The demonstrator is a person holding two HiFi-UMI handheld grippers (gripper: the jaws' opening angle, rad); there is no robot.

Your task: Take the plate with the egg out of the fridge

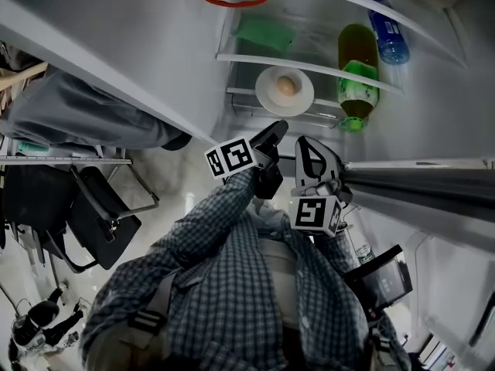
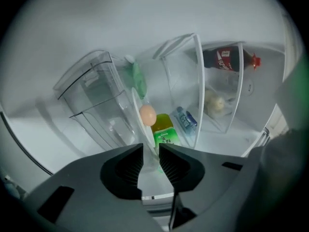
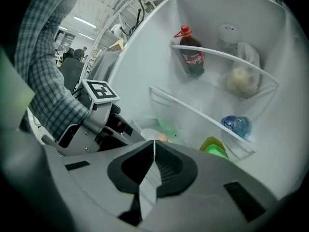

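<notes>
A white plate (image 1: 271, 99) with a brown egg (image 1: 287, 86) rests on a lower fridge shelf. In the left gripper view the plate (image 2: 138, 114) shows edge-on with the egg (image 2: 147, 115) beside it, and its near rim runs down between the jaws. My left gripper (image 1: 276, 128) (image 2: 150, 161) is at that near rim, its jaws closed to a narrow gap on it. Just to the right and nearer me, my right gripper (image 1: 309, 149) (image 3: 154, 166) is shut with nothing in it, outside the shelf. The right gripper view shows the plate (image 3: 148, 134) and egg (image 3: 162, 137) beyond the left gripper.
A green-labelled juice bottle (image 1: 358, 83) and a blue bottle (image 1: 387, 37) stand right of the plate. A green packet (image 1: 264, 33) lies on the shelf above. A cola bottle (image 3: 192, 54) sits higher up. The open fridge door (image 1: 433, 180) is at my right, and a black chair (image 1: 100, 215) at my left.
</notes>
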